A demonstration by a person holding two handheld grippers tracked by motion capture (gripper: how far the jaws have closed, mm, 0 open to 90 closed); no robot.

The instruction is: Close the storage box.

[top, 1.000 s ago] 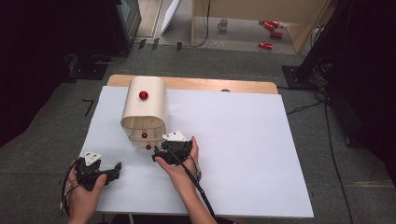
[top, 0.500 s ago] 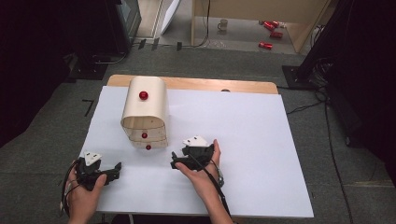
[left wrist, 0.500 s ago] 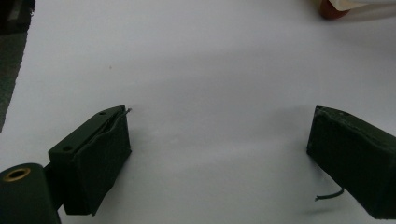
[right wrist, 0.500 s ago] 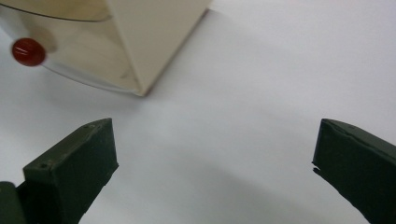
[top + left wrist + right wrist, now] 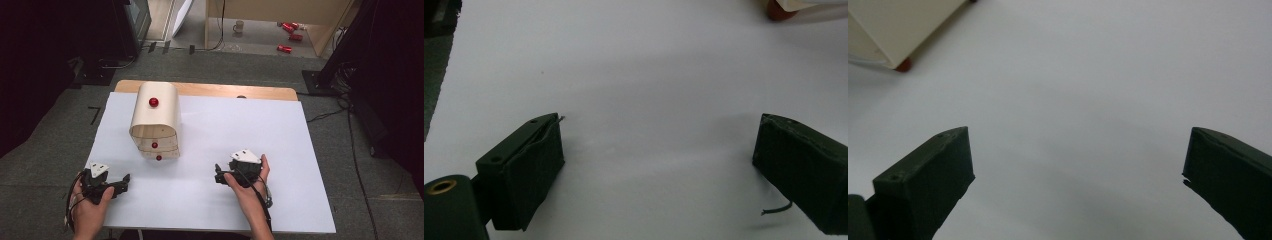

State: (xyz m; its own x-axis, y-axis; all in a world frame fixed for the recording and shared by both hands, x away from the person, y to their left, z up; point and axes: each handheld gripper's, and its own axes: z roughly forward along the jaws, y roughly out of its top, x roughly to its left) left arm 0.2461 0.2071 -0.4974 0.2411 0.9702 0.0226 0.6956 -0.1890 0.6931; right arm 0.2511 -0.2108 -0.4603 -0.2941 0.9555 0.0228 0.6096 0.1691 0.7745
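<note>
- High view, centre left: the small cream drawer chest point(image 5: 155, 120) stands on the white desk point(image 5: 280, 130), its rounded top carrying 1 red knob point(image 5: 153, 102); 2 more red knobs sit on its front, facing the lower edge of the frame.
- High view, lower right of centre: I hold the right gripper point(image 5: 218, 175) low over the desk, well apart from the chest and to its lower right. Its jaws point toward the left of the frame.
- Right gripper view: the 2 black jaws stand wide apart with bare white desk between them, so I read this gripper as released. A corner of the chest point(image 5: 893, 30) shows in the upper left of the frame.
- High view, lower left: I hold the left gripper point(image 5: 125, 181) over the desk near its lower left corner, below and left of the chest.
- Left gripper view: its jaws are also spread wide over bare desk, released and grasping nothing.
</note>
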